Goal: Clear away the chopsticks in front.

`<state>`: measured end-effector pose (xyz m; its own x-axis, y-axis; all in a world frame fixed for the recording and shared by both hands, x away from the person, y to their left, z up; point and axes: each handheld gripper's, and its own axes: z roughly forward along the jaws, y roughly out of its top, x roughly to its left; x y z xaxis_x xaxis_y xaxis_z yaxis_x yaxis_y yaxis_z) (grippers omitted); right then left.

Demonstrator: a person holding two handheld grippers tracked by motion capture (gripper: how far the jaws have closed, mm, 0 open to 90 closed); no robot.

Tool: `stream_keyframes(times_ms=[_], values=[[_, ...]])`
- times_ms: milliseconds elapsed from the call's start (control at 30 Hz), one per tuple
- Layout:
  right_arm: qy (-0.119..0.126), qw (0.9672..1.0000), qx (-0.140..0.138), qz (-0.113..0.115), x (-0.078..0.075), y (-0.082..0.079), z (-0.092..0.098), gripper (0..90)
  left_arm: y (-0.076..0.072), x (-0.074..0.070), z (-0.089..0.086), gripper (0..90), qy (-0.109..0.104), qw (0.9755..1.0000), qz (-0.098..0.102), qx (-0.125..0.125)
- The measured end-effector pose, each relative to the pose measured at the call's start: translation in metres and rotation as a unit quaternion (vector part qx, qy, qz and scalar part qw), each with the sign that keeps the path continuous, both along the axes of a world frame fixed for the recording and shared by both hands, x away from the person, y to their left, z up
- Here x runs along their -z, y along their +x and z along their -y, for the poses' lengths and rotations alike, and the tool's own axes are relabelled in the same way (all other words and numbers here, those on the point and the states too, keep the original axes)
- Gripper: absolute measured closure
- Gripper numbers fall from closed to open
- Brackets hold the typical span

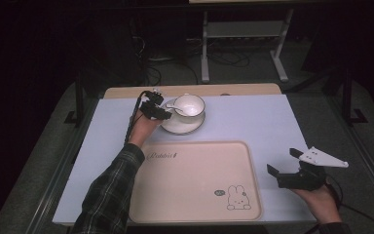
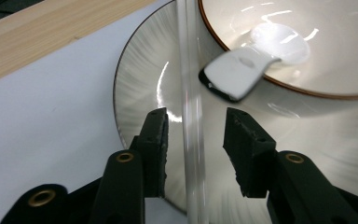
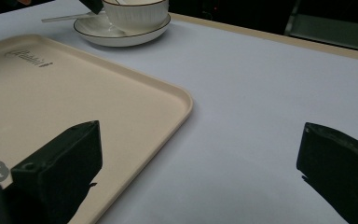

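- The left gripper (image 1: 161,108) is hovering at the left edge of the round white ribbed ceramic saucer (image 1: 173,126), which is sitting near the far side of the pale lilac-white table top (image 1: 253,122).
- In the left gripper view, its jaws are standing apart around a thin clear rod-like streak (image 2: 189,140) that is running up between the black pads (image 2: 156,140); neither pad is pressing on it, so the grip is released. What that streak is cannot be told.
- A white ceramic cup with a thin brown rim (image 1: 190,106) is resting on the saucer, and a white ceramic spoon (image 2: 242,70) is lying with its bowl inside the cup and its handle end sticking out over the rim, just beyond the left gripper's fingertips.
- The right gripper (image 1: 285,163) is resting in the person's hand over the table's near right part, well apart from the cup, with its jaws spread wide and nothing between them.
- A cream rectangular plastic tray with a rabbit drawing (image 1: 185,185) is lying on the near half of the table, between the two hands, just beside the saucer's near edge.
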<state>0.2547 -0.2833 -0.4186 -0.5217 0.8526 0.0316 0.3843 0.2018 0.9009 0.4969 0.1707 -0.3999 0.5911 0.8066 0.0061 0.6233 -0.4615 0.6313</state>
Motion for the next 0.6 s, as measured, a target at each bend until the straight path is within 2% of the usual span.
stream_keyframes(times_ms=[67, 233, 300, 433, 600], values=[[-0.001, 1.0000, -0.001, 0.000, 0.000, -0.001, 0.000, 0.0, -0.008, -0.005, -0.012, 58.8, -0.012, 0.9999, -0.004, 0.008], [0.000, 1.0000, 0.000, 0.000, 0.000, -0.001, 0.001, 0.0, -0.020, -0.010, -0.031, 61.4, -0.027, 0.9996, -0.001, 0.012], [-0.001, 1.0000, 0.000, 0.000, 0.000, -0.001, 0.001, 0.0, -0.023, -0.011, -0.040, 67.8, -0.037, 0.9991, -0.002, 0.019], [-0.004, 1.0000, -0.001, -0.001, 0.000, -0.001, -0.001, 0.0, -0.024, -0.009, -0.043, 74.9, -0.041, 0.9988, -0.008, 0.027], [-0.003, 1.0000, 0.000, -0.001, 0.000, -0.001, 0.000, 0.0, -0.024, -0.004, -0.042, 76.1, -0.041, 0.9986, -0.011, 0.030]])
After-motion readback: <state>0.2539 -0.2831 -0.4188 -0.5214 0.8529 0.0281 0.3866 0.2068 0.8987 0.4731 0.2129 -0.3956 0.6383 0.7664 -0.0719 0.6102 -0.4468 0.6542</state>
